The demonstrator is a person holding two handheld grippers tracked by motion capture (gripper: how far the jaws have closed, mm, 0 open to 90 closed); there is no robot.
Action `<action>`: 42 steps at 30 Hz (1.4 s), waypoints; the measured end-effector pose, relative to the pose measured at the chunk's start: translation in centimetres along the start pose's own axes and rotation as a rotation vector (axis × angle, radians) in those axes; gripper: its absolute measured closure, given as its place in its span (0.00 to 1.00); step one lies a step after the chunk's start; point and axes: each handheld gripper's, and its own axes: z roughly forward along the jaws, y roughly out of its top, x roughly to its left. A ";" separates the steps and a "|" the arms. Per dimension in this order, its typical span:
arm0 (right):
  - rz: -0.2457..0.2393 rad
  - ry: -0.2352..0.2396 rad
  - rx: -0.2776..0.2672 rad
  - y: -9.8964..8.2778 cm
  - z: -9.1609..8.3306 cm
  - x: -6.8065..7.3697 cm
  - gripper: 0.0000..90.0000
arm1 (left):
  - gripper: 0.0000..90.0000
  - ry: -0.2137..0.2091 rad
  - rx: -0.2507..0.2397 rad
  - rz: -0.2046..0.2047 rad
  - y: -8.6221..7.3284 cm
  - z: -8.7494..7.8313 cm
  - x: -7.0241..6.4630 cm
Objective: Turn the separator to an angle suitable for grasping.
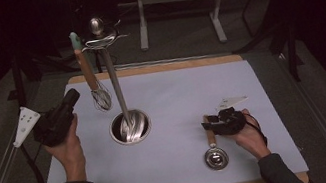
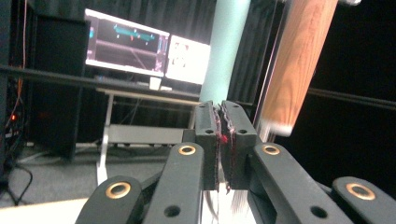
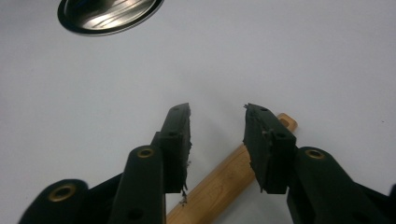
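- Right gripper (image 1: pixel 209 125), at 5 o'clock of the stand's bowl base (image 1: pixel 130 127): jaws parted, straddling the ladle's (image 1: pixel 213 151) wooden handle, not clamped.
- Left gripper (image 1: pixel 71 95), at 9 o'clock: jaws nearly together, empty, beside the hanging whisk (image 1: pixel 92 78).

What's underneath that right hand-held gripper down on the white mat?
A ladle's wooden handle lies on the mat beneath the right hand-held gripper, between its open jaws. Its metal bowl shows nearby; the gripper covers part of the handle.
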 end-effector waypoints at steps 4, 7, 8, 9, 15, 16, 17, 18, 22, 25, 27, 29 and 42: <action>0.021 -0.011 -0.005 -0.3 -0.1 -0.1 0.73 | 0.95 0.008 0.037 -0.021 -2.2 -0.7 0.5; 0.017 -0.009 -0.003 -0.3 -0.1 -0.1 0.76 | 0.95 0.013 0.054 -0.028 -3.0 -1.0 0.7; 0.016 -0.013 -0.001 -0.4 -0.1 -0.1 0.77 | 0.95 0.015 0.063 -0.030 -3.3 -1.1 0.8; 0.014 -0.019 0.005 -0.4 -0.1 -0.1 0.77 | 0.95 0.016 0.076 -0.031 -3.7 -1.3 1.0; 0.017 -0.038 0.014 -0.6 -0.2 -0.1 0.79 | 0.94 0.037 0.148 -0.009 -5.2 -2.3 1.6; 0.019 -0.043 0.017 -0.6 -0.2 -0.2 0.80 | 0.94 0.039 0.154 -0.013 -5.5 -2.5 1.7; 0.019 -0.043 0.017 -0.6 -0.2 -0.2 0.80 | 0.94 0.041 0.163 -0.012 -5.8 -2.7 1.8; 0.022 -0.045 0.016 -0.7 -0.2 -0.2 0.81 | 0.93 0.045 0.168 -0.013 -6.0 -2.9 1.8; 0.023 -0.047 0.021 -0.7 -0.1 -0.1 0.85 | 0.93 0.056 0.208 -0.006 -7.2 -3.3 2.0; 0.016 -0.058 0.034 -0.7 0.1 0.1 0.87 | 0.92 0.062 0.235 -0.005 -7.9 -3.4 2.1; 0.016 -0.060 0.038 -0.7 0.1 0.2 0.88 | 0.91 0.067 0.252 -0.004 -8.3 -3.3 2.1; 0.018 -0.067 0.037 -0.7 0.0 0.2 0.89 | 0.91 0.072 0.274 0.001 -8.7 -3.4 2.2; 0.062 -0.103 0.059 -1.4 -0.1 -0.3 1.00 | 0.84 0.165 0.400 0.002 -11.1 -3.8 3.1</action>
